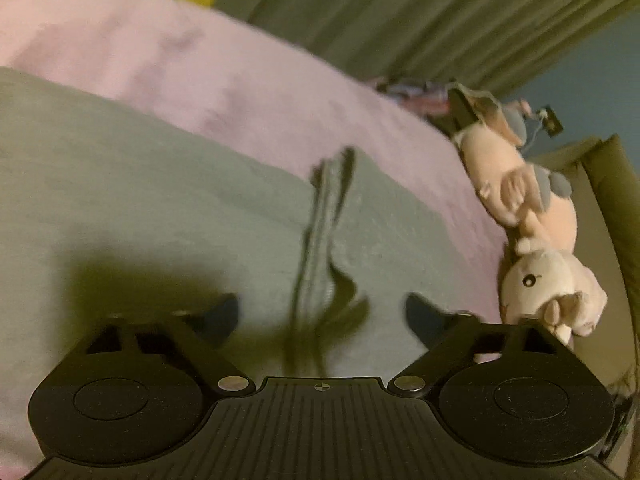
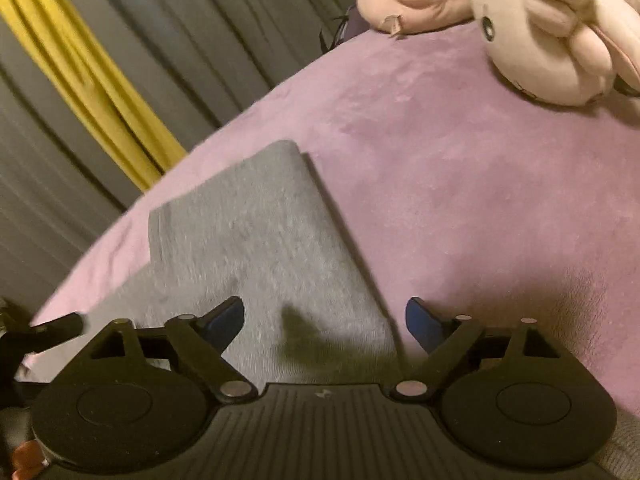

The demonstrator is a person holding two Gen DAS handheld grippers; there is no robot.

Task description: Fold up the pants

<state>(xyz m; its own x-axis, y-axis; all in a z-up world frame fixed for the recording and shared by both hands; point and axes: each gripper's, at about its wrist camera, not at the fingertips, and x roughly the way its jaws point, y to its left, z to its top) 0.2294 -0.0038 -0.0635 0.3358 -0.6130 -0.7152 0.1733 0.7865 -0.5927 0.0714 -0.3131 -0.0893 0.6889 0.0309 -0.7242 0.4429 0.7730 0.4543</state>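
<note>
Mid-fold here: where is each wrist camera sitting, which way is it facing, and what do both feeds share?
Left wrist: on the left gripper, angled down at the grey pants and their waistband; open fingers show.
Right wrist: on the right gripper, angled down at a folded pants edge; open fingers show, left gripper's tip at far left.
Shared: pants, pink blanket, plush toy, curtains.
</note>
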